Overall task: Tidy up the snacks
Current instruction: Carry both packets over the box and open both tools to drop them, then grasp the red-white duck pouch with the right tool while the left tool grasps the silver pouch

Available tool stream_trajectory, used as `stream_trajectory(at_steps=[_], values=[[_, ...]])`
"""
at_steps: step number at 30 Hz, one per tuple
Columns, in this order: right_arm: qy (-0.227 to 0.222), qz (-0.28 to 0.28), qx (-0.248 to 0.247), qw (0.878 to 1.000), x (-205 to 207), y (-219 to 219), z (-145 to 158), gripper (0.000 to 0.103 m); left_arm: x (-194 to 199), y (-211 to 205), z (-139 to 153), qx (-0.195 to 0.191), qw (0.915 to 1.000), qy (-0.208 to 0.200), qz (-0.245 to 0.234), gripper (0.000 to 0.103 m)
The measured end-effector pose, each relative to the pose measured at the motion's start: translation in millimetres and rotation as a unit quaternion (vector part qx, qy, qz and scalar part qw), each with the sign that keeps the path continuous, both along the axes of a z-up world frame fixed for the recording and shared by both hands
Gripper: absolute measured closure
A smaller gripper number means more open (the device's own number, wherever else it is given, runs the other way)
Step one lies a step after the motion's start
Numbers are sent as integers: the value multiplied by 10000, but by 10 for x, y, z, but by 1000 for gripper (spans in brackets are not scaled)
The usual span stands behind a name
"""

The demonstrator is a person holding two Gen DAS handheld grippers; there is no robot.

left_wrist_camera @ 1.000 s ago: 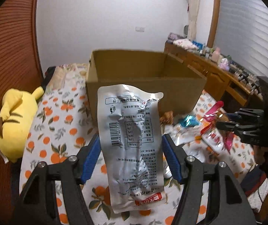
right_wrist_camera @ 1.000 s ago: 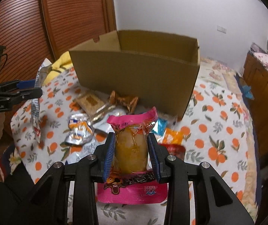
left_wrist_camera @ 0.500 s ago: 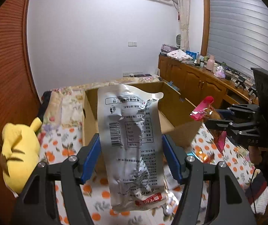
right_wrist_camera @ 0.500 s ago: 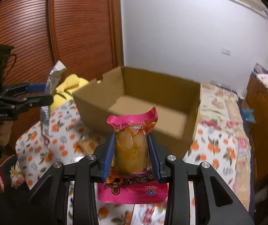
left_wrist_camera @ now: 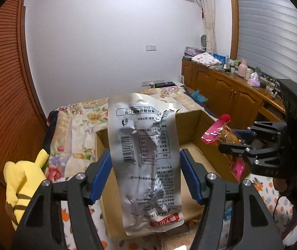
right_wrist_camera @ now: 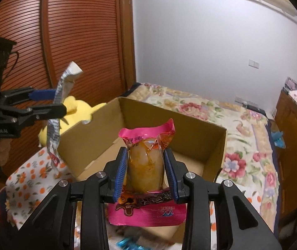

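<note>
Item one: silver snack pouch (left_wrist_camera: 146,156), printed side with barcode facing me, upright and creased, clamped by its edges in my left claw (left_wrist_camera: 145,175), held over the near wall of the cardboard box (left_wrist_camera: 192,129).

Item two: pink snack pouch (right_wrist_camera: 146,162) with an orange-brown filling, clamped tight in my right claw (right_wrist_camera: 146,173), upright, held over the open box (right_wrist_camera: 194,137), whose floor looks bare as far as I can see.

Item three: the box itself, flaps open, standing on a bed (right_wrist_camera: 250,145) under an orange-print cloth (right_wrist_camera: 29,183) and a floral quilt.

Item four: yellow plush toy (left_wrist_camera: 23,183), lying on the bed just left of the box.

Item five: a blue wrapper (right_wrist_camera: 127,242) near the lower edge, blurred; I cannot tell what it is.

Surroundings: ribbed wooden wardrobe doors (right_wrist_camera: 75,41) on the left, wooden cabinet (left_wrist_camera: 227,91) with clutter on the right.
</note>
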State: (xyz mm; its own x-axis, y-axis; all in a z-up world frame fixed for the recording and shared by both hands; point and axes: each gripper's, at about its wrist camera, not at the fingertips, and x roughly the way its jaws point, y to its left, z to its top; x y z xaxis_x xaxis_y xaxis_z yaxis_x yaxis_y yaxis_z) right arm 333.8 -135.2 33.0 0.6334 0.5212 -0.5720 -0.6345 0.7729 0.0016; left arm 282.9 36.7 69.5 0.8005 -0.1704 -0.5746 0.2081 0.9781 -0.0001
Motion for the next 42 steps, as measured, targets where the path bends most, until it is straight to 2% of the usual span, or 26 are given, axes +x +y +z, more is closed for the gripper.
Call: stream_trajectory(at_steps=[9,16,21,24,25,28,32,42], values=[[206,-227,-283,9991,335,28,-313,67,408,-108,-283,74,9994,343,-9,38],[360,-241,-457,9980,350,67,-484,67,479,-200,-446,158,9988,468,-53,38],[510,-121,-553,9971,334,129,-569,66,495,-174,-451,142,9987,487,-27,38],[530,-166,-608,9966,336,165,-596,63,425,-157,-436,136,9988,472,-32,38],[541,-193,-594,9966,347,158,-607,58,403,-150,-430,132,9988,463,-34,38],[542,-283,-547,9966,347,115,-576,53,296,-124,-389,79,9990,431,-75,37],[495,-397,-479,9968,288,60,-492,51,120,-113,-310,50,9993,355,-122,35],[313,-422,-159,9985,-420,-289,-195,51,-517,-152,-176,-123,9992,103,-358,26]])
